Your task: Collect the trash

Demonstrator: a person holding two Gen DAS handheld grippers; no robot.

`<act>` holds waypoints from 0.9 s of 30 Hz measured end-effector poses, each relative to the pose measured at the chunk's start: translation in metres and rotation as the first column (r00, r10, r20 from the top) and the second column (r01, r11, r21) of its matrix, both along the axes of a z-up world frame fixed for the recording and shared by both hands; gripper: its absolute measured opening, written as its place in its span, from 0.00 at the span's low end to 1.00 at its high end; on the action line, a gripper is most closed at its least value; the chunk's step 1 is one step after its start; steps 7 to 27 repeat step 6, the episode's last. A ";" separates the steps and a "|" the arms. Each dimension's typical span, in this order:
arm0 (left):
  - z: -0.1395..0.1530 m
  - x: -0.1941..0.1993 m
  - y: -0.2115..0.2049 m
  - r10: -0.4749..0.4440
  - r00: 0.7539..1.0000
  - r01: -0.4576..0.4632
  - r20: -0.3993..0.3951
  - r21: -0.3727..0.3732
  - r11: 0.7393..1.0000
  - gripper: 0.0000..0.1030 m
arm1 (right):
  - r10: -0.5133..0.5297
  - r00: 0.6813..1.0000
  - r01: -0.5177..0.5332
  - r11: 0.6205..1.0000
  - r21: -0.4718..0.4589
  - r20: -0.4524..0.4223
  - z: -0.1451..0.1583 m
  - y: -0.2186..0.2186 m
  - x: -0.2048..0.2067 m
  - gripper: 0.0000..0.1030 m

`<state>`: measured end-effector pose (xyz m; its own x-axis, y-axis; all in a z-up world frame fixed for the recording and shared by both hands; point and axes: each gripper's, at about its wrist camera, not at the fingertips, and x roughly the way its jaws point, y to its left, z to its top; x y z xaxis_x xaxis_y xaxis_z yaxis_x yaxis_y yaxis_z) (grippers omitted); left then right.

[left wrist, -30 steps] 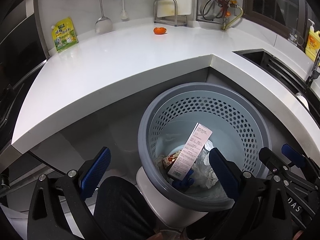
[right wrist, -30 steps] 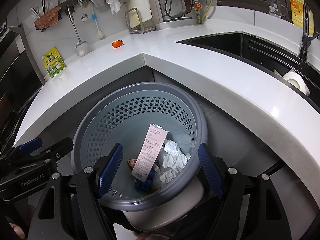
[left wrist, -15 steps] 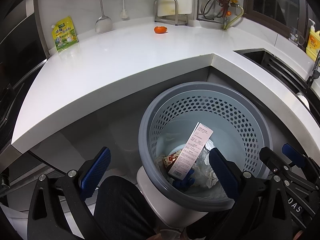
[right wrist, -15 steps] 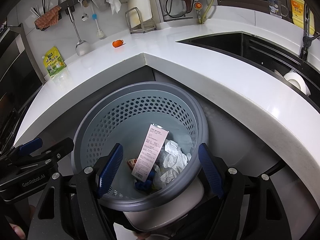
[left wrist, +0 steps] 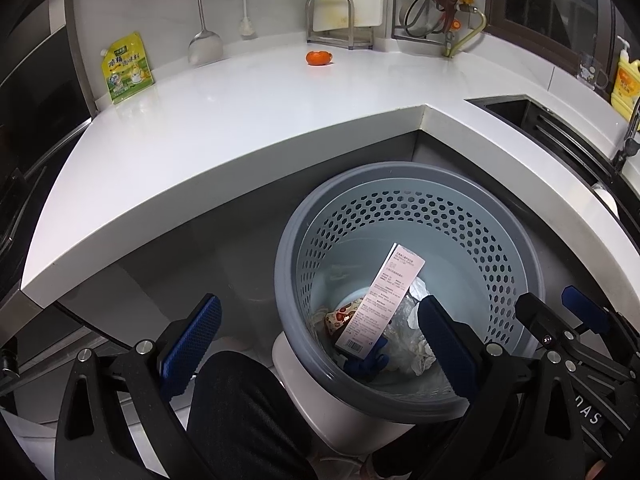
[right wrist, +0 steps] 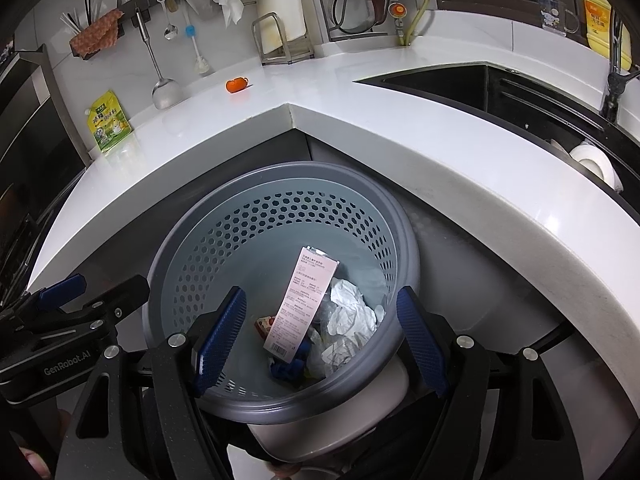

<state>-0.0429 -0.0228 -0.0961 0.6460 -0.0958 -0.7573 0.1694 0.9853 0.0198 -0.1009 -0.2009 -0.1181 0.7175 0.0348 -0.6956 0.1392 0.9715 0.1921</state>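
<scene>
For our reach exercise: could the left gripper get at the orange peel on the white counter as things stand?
Probably yes: the left gripper is open and empty, and the white counter around the orange peel lies bare.

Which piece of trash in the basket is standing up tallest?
The pink printed box. It leans up on end inside the grey perforated basket, rising above the crumpled white paper and the red-patterned wrapper lying low at the bottom.

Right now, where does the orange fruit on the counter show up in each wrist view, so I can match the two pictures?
Left wrist: the orange fruit lies top centre, on the white counter in front of the metal rack.
Right wrist: the orange fruit lies upper left of centre, below and left of that rack.
Shared landmark: the grey basket holding the pink box.
</scene>
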 end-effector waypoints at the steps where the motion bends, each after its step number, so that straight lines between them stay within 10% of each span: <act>1: 0.000 0.000 0.000 0.001 1.000 -0.001 0.000 0.001 1.000 0.94 | -0.001 1.000 0.001 1.000 0.001 0.000 0.000 0.000 0.000 0.72; 27: 0.000 0.000 0.000 0.002 1.000 -0.002 -0.002 0.002 1.000 0.94 | -0.001 1.000 0.001 1.000 0.004 -0.001 -0.002 -0.001 0.000 0.72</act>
